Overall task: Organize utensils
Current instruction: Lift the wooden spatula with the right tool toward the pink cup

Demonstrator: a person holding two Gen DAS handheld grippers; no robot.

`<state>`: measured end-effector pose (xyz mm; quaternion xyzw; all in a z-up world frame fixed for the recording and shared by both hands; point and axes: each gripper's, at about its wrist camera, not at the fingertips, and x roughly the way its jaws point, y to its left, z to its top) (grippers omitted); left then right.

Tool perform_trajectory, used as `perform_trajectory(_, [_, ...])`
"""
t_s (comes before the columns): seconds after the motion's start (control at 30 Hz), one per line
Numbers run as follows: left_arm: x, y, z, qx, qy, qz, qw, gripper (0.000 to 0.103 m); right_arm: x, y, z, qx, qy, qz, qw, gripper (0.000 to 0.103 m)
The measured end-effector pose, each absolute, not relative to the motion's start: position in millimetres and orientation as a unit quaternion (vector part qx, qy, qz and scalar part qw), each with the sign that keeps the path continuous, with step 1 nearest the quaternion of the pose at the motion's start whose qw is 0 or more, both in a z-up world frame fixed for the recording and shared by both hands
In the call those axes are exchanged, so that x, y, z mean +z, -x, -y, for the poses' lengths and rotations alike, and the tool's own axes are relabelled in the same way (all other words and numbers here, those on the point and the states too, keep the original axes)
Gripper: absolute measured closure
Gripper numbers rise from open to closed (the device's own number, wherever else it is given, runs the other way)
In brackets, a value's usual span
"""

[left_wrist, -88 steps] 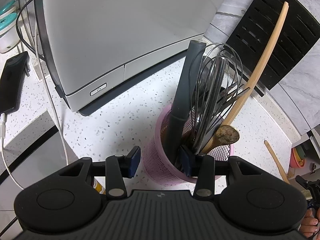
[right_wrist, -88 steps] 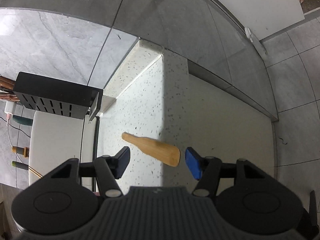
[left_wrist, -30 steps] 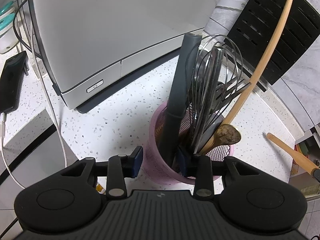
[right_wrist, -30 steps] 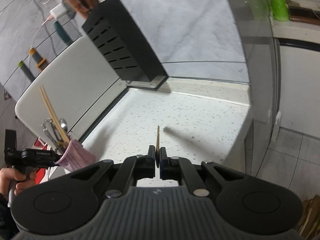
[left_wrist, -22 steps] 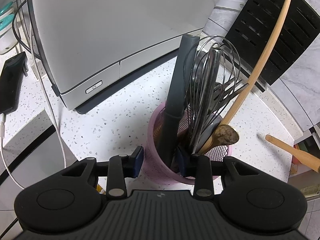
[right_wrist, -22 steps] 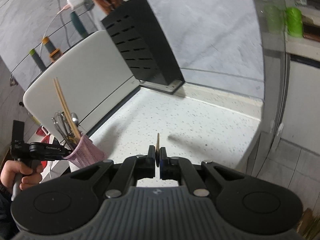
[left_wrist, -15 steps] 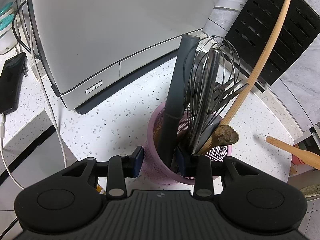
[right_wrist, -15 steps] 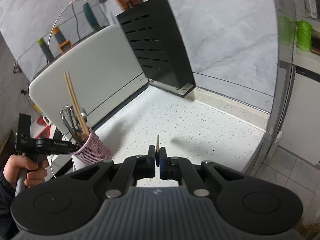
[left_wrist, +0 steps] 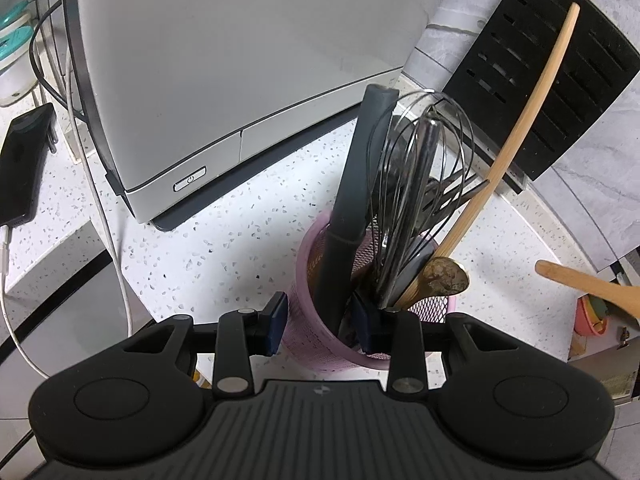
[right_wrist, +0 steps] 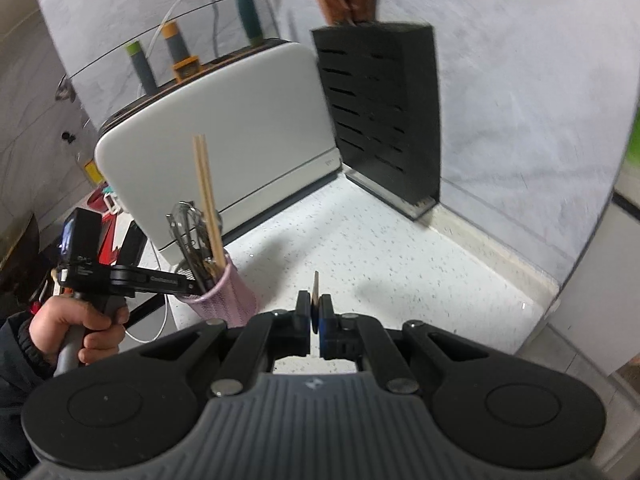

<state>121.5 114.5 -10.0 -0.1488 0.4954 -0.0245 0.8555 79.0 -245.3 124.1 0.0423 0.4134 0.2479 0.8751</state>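
A pink mesh utensil holder [left_wrist: 316,344] stands on the speckled counter. In it are a wire whisk [left_wrist: 424,184], a dark grey handle [left_wrist: 360,180] and a long wooden spoon [left_wrist: 520,136]. My left gripper [left_wrist: 320,320] is shut on the holder's near wall, one finger outside and one inside, with the grey handle running down between them. My right gripper [right_wrist: 315,312] is shut on a flat wooden spatula [right_wrist: 316,284], seen edge-on and held in the air to the right of the holder [right_wrist: 228,300]. That spatula [left_wrist: 592,284] shows at the right edge of the left wrist view.
A white appliance [left_wrist: 240,60] stands close behind the holder, with a black knife block [left_wrist: 552,80] to its right against the wall. A phone [left_wrist: 22,168] with a white cable lies at the left. A person's hand [right_wrist: 80,324] grips the left gripper's handle.
My right gripper has risen and rolled with the spatula in it, and the holder and appliance now fill more of its view. The left gripper has stayed on the holder.
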Motion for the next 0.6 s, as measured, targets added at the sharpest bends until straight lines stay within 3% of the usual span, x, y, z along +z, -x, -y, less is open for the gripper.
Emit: perform_trajectory(0.6, [-5.6,-117.2,-125.8,-0.038,0.162,-0.488,0.857,0.062,238.6,-88.0,143.5,0.323,0.164,-0.419,0.833,0.103])
